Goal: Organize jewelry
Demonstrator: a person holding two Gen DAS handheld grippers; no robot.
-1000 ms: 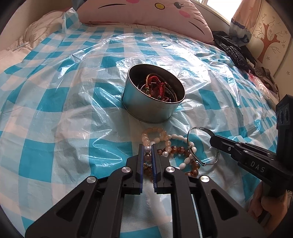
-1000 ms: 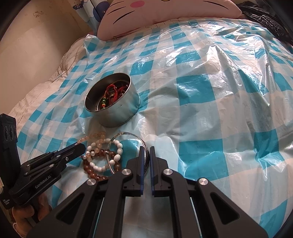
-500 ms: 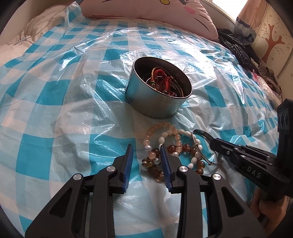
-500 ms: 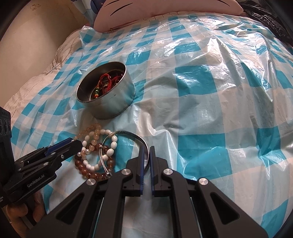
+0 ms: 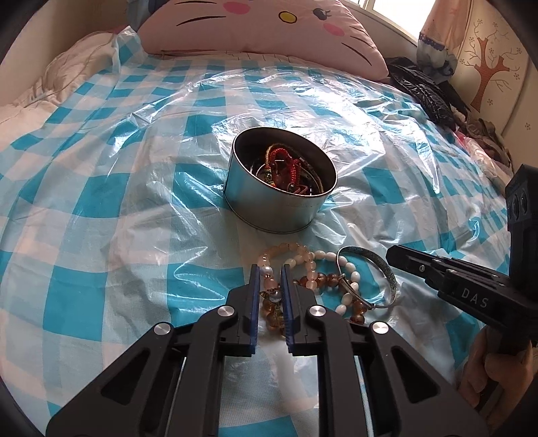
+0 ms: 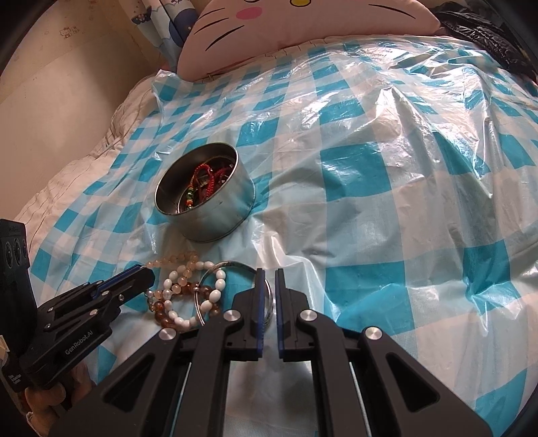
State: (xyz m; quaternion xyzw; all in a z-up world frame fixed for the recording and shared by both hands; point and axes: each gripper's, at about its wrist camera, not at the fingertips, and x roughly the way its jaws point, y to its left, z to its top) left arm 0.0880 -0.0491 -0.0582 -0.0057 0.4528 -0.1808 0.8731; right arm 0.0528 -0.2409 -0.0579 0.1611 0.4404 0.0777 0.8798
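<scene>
A tangle of bead bracelets [image 5: 319,279] in pale peach, white and brown lies on the checked sheet in front of a round metal tin [image 5: 282,218] that holds red cord jewelry. My left gripper [image 5: 269,269] is closing, and its pads press on a strand of pale and brown beads at the pile's left side. A silver bangle [image 5: 380,262] lies at the pile's right. My right gripper [image 6: 268,272] is shut, its tips at the bangle's [image 6: 232,265] right rim, which shows in the slit between them. Each gripper appears in the other's view: the left gripper [image 6: 144,272], the right gripper [image 5: 391,252] and the tin [image 6: 215,222].
A blue-and-white checked plastic sheet [image 5: 101,208] covers the bed. A pink cat-face pillow [image 5: 262,30] lies at the head, black clothing [image 5: 423,90] at the far right. A hand [image 5: 487,366] holds the right gripper's handle. A beige wall [image 6: 60,87] runs along the left.
My left jaws spread wide around the beads half a second ago and have narrowed onto the strand again. The right gripper has stayed shut at the bangle.
</scene>
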